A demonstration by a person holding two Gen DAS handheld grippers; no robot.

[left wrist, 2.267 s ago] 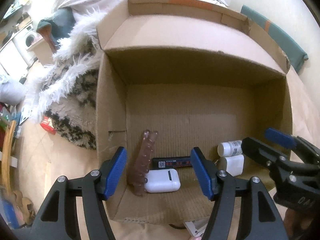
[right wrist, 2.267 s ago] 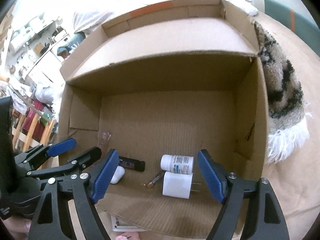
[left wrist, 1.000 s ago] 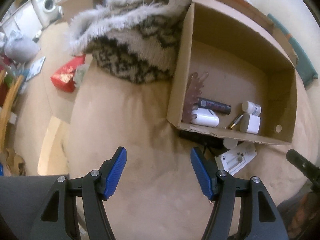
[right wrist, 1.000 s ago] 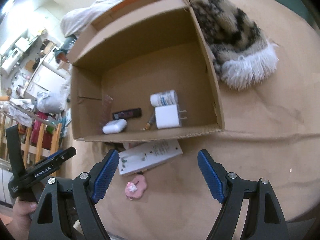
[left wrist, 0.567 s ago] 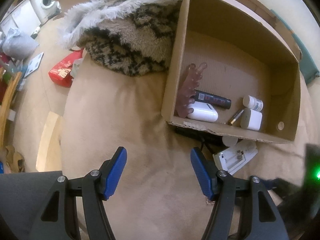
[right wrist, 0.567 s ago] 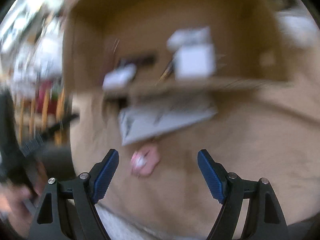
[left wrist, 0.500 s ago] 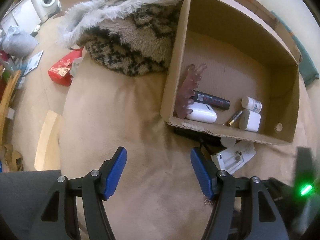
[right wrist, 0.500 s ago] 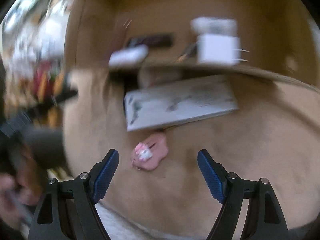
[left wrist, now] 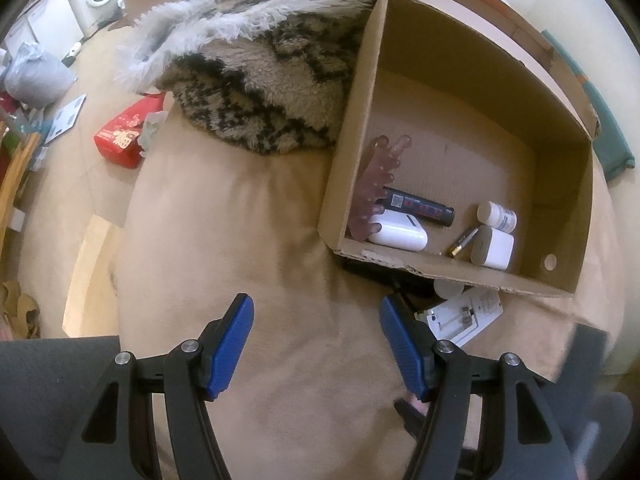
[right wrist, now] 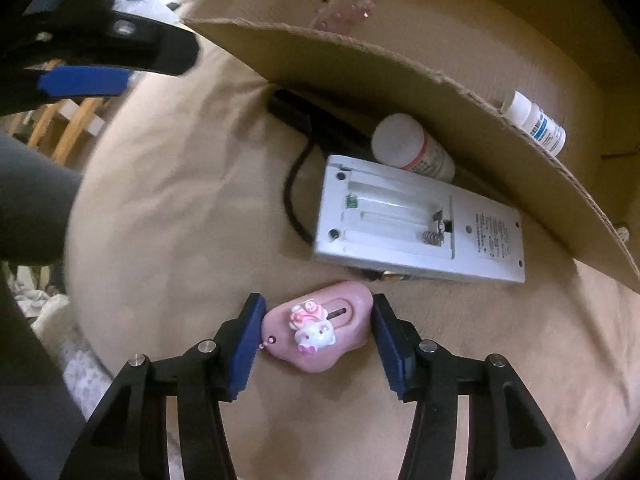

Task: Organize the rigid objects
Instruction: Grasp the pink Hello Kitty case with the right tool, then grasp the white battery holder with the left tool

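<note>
A pink charm-like thing with a small white cat figure lies on the beige cushion, in front of the cardboard box. My right gripper stands over it with its jaws closing; both blue pads touch its sides. Just beyond lie a white remote with an open battery bay, a white pill bottle and a black cable. Inside the box are a pink comb, a black tube, a white case, a small bottle and a white charger. My left gripper hangs open over bare cushion.
A fluffy black-and-white blanket lies against the box's left wall. A red packet and a grey bag sit on the floor to the left. A grey sleeve or trouser leg fills the lower left corner.
My right gripper has dropped from above the box to the pink charm and rolled, and its jaws have narrowed onto it. The left gripper has stayed in place, still open.
</note>
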